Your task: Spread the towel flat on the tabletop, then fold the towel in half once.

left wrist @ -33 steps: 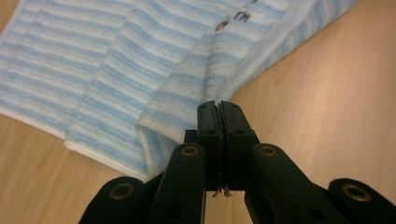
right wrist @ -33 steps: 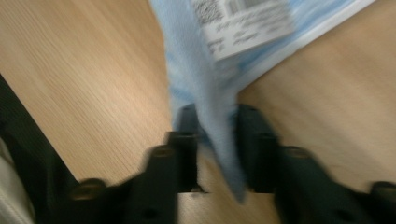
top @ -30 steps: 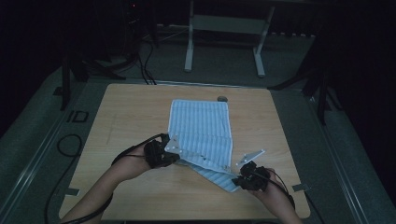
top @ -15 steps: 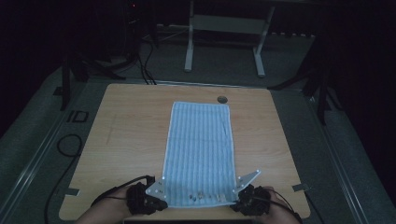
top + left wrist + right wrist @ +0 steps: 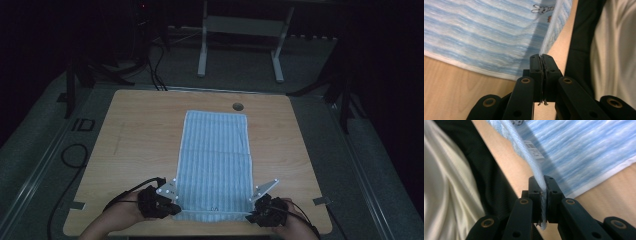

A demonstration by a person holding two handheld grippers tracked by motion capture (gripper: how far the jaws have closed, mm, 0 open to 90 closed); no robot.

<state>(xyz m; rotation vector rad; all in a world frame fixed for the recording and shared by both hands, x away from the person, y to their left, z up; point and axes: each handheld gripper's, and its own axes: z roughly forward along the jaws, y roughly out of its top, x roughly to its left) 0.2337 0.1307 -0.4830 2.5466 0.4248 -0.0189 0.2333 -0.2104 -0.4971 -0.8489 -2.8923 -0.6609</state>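
On the left, your left gripper sits at the near left corner of the light blue striped terry towel. In the left gripper view its black fingers are clenched on the towel's edge, which rises out from between them, with a small printed rabbit a little further along the cloth. Your left hand rests low on the pale wooden worktop, close to its near edge.

In the middle, the towel lies flat and long on the worktop. Its far edge is just before the small round hole in the board, and its near edge is stretched straight between your two grippers.

On the right, your right gripper holds the near right corner. In the right gripper view its fingers are also clenched on the cloth, and a white care label shows near them.

I judge that the spreading is done: the towel looks smooth and squared. If you are folding it, what is left is to lift both near corners together, carry them to the far edge, lay them down evenly and let go.
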